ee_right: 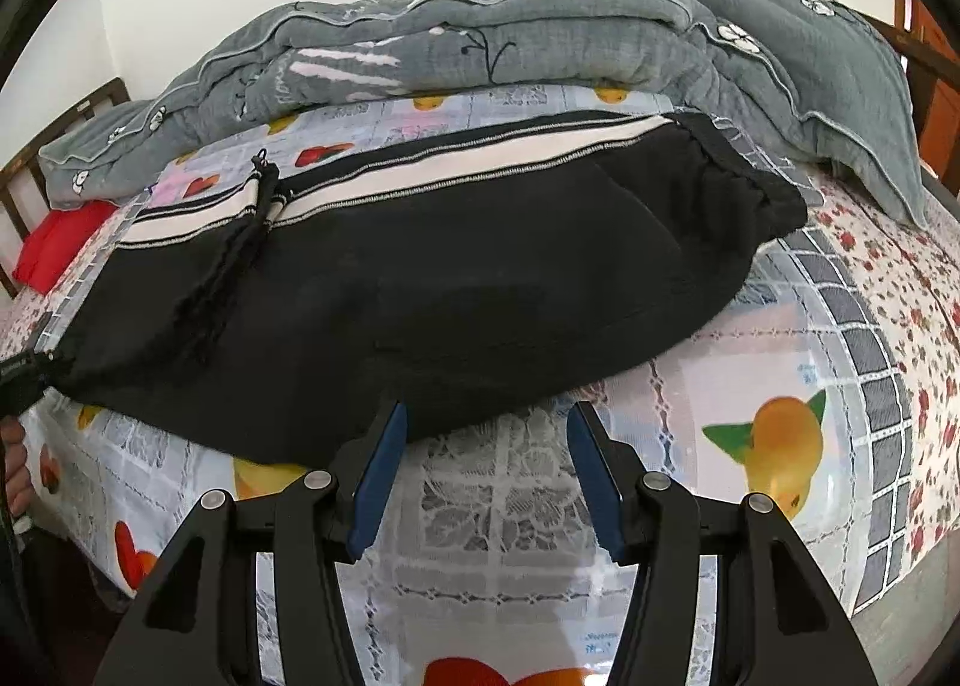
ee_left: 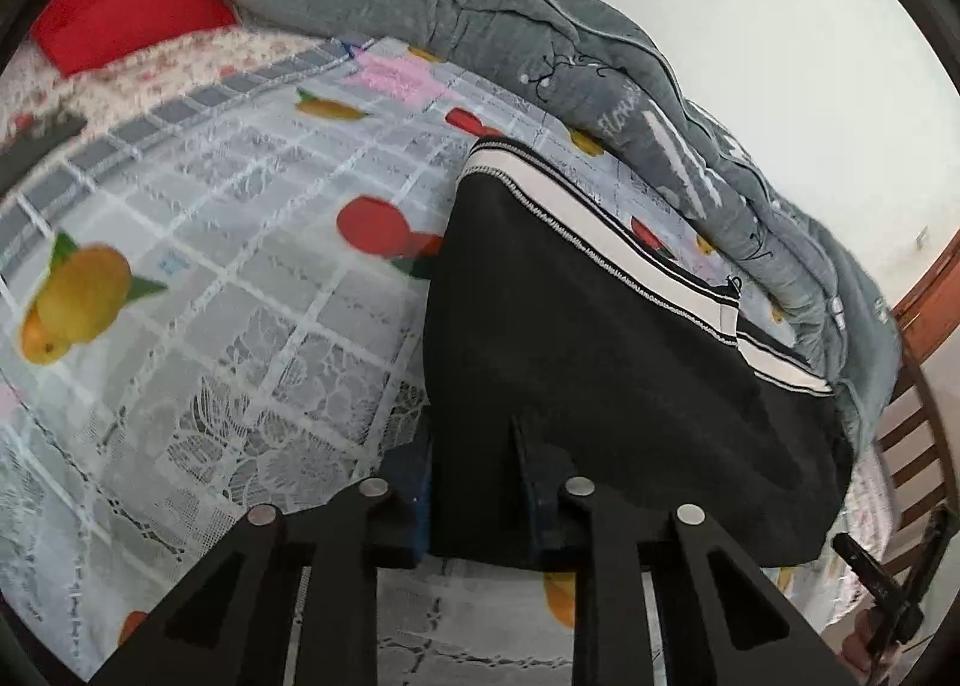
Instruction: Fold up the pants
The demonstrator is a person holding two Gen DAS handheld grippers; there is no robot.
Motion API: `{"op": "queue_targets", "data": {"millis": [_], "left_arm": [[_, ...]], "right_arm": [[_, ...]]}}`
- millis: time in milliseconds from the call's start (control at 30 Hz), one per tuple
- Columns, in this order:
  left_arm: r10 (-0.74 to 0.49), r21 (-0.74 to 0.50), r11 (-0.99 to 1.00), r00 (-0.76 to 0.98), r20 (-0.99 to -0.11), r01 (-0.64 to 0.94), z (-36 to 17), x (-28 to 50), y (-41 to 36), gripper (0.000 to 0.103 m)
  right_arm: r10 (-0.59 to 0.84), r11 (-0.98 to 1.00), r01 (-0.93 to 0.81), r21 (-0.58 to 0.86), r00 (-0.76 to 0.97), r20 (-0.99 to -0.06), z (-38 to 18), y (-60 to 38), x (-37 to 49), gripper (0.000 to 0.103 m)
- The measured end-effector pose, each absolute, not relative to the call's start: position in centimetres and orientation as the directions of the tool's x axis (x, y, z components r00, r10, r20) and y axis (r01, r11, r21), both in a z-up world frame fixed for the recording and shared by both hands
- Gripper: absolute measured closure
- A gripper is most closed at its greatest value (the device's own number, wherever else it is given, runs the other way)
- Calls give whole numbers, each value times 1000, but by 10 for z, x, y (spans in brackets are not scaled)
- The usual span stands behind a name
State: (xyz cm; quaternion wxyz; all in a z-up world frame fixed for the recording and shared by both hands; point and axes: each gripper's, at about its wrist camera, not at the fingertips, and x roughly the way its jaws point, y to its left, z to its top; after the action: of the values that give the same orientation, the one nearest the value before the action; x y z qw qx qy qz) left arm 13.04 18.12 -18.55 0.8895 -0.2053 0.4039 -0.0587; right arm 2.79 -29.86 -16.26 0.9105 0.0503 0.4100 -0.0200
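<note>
The black fabric pants with a white side stripe edged in black (ee_right: pixel 420 266) lie folded across a bed, on a translucent lace-patterned plastic cover printed with oranges and red fruit (ee_right: pixel 750 326). A rumpled grey quilt with white flower motifs (ee_right: pixel 540 38) is heaped along the far side of the bed, just behind the pants. A black braided drawstring (ee_right: pixel 234 266) trails over the dark cloth near the waistband end.

The left gripper (ee_left: pixel 474 446) has its 2 blue-padded fingers drawn close together, pinching the near corner of the pants; the cloth bunches between and over the pads, hiding most of them. In the right wrist view this same gripper shows only as a dark sliver at the left edge, at the corner of the pants.

The right gripper (ee_right: pixel 486 422) stands with its 2 fingers spread apart, nothing between them. Its left finger (ee_right: pixel 381 470) sits just at the pants' near hem, while the other hangs over bare cover.

A red cushion (ee_left: pixel 126 17) lies at the far end of the bed.
</note>
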Motion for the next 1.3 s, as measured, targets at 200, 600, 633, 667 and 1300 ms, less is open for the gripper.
{"op": "queue_targets", "data": {"millis": [200,600,633,667,1300], "left_arm": [[-241,-357,934,727,-643,-6,-140,129,149,87],[-279,-226,958,746,-604,176,-87,129,13,87],[-283,-217,958,744,-605,189,-86,129,1,87],[-287,-202,958,740,-609,205,-86,129,-15,87],[-344,-150,924,595,-726,352,-136,111,-165,86]], "right_arm": [[12,993,76,87,682,-731,-157,-315,15,48],[13,977,140,160,713,-701,-158,-379,-17,48],[11,976,146,165,714,-700,-159,-386,-19,48],[6,974,153,164,715,-699,-159,-391,-22,48],[13,965,177,193,704,-710,-169,-452,-59,48]]}}
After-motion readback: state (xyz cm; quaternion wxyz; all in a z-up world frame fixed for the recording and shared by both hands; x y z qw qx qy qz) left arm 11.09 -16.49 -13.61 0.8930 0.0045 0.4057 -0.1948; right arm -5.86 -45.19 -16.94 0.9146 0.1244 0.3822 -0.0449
